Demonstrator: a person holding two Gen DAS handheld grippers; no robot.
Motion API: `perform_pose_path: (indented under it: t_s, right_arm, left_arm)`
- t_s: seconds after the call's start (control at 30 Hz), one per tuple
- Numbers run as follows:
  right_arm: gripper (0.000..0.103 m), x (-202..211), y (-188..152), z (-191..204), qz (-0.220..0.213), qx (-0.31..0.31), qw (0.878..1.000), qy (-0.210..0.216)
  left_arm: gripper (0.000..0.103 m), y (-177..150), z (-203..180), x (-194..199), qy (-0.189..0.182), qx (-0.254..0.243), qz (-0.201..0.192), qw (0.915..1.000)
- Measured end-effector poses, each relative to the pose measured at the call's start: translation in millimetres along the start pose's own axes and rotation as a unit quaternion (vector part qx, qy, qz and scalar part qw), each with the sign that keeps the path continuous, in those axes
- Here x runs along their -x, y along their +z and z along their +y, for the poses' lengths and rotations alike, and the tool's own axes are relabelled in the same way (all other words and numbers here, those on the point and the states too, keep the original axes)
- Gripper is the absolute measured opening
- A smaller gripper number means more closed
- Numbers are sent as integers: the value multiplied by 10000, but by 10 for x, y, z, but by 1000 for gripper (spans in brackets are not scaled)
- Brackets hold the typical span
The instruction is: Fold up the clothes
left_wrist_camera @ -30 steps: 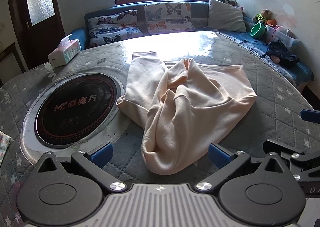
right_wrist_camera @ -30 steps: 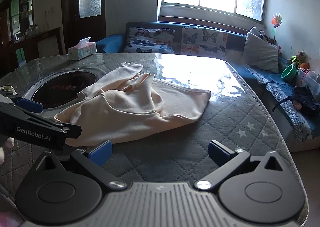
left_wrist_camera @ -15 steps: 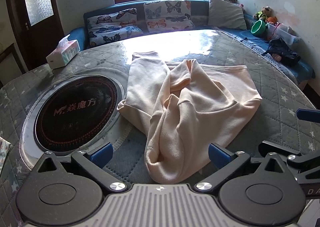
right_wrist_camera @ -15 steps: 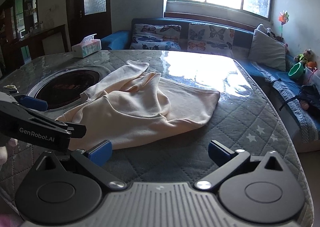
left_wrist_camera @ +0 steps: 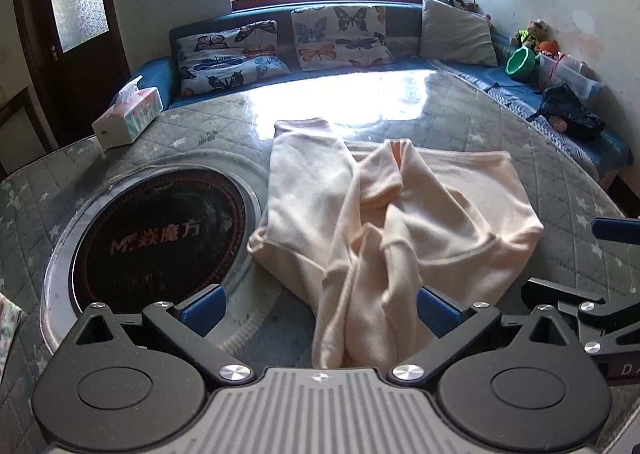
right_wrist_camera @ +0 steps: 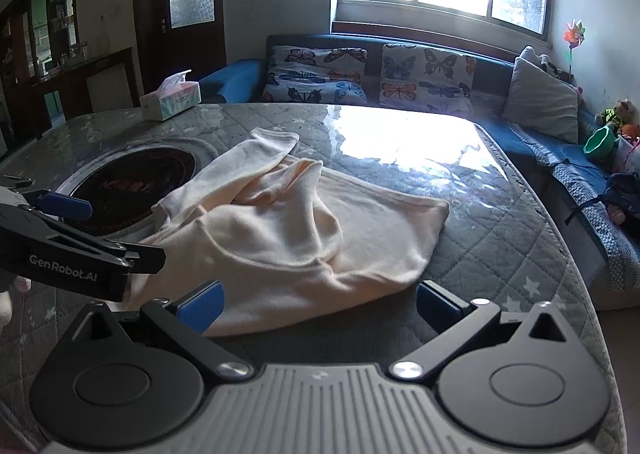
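A cream sweater (left_wrist_camera: 392, 222) lies bunched up on the desk (left_wrist_camera: 580, 194), which has a gray quilted cover with stars. Its left edge lies over the rim of a round black cooktop (left_wrist_camera: 160, 230) with "M" and Chinese writing on it. The left claw (left_wrist_camera: 320, 304) is spread wide, with the near end of the sweater between its blue tips. The right claw (right_wrist_camera: 318, 302) is spread wide too, holding nothing. "GenRobot.AI" is printed on the left claw's side. A tissue box (left_wrist_camera: 128, 118) sits far back.
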State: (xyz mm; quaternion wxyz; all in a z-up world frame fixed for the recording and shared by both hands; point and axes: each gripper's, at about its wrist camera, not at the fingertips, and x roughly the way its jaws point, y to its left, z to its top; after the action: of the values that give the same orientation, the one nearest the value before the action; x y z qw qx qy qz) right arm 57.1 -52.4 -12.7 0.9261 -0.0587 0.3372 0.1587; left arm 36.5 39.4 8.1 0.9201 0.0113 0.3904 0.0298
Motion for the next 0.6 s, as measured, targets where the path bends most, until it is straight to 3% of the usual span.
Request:
perform_pose_path:
  t_s: [0.17,0.5,0.6]
  right_arm:
    - [97,-162,188,-48,19,-4,10000,17]
    - [82,-605,578,-158,145,-62,9998,126]
    - [72,-768,679,-187,226,-82,9995,200]
  left_arm:
    - [100,152,86,-43,-83,7,-115,9999]
    - [67,437,116,-396,-578,-141,19,9982]
    - [58,486,69,-526,-720,-296,100,9969]
